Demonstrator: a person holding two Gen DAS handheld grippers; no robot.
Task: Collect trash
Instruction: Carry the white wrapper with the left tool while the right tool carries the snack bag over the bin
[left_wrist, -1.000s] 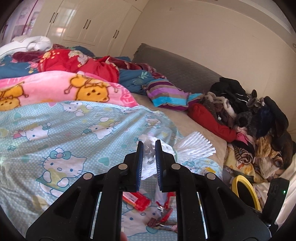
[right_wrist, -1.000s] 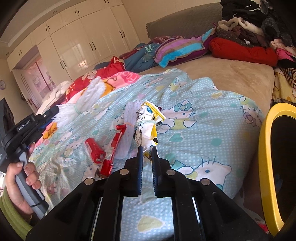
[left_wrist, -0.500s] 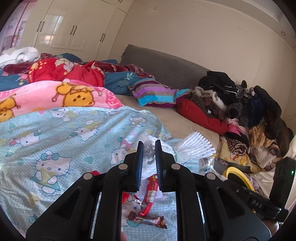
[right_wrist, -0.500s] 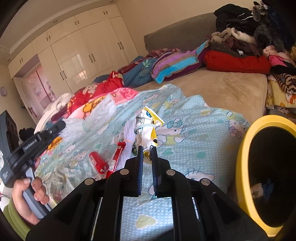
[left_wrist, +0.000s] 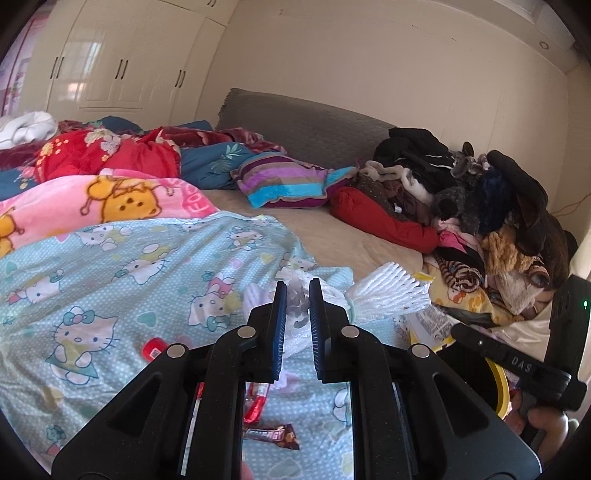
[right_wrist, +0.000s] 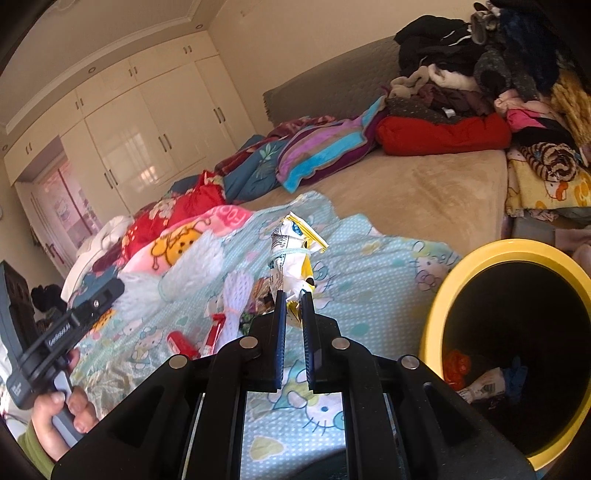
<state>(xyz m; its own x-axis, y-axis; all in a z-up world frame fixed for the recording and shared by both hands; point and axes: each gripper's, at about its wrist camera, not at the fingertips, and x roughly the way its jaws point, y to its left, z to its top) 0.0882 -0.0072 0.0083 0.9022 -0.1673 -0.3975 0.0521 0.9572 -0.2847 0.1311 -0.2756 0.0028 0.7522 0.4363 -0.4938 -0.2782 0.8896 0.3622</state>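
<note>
My left gripper is shut on a white foam fruit net and holds it above the Hello Kitty blanket. My right gripper is shut on a crumpled white and yellow snack wrapper, held upright. The yellow bin stands at the right of the right wrist view, with trash inside. On the blanket lie red wrappers, another foam net and a brown energy bar wrapper.
A pile of clothes covers the bed's right side. A striped pillow and red and pink blankets lie further back. White wardrobes stand behind the bed.
Both grippers have moved back and to the right with their loads. The yellow bin now fills more of the right wrist view and its inside shows.
</note>
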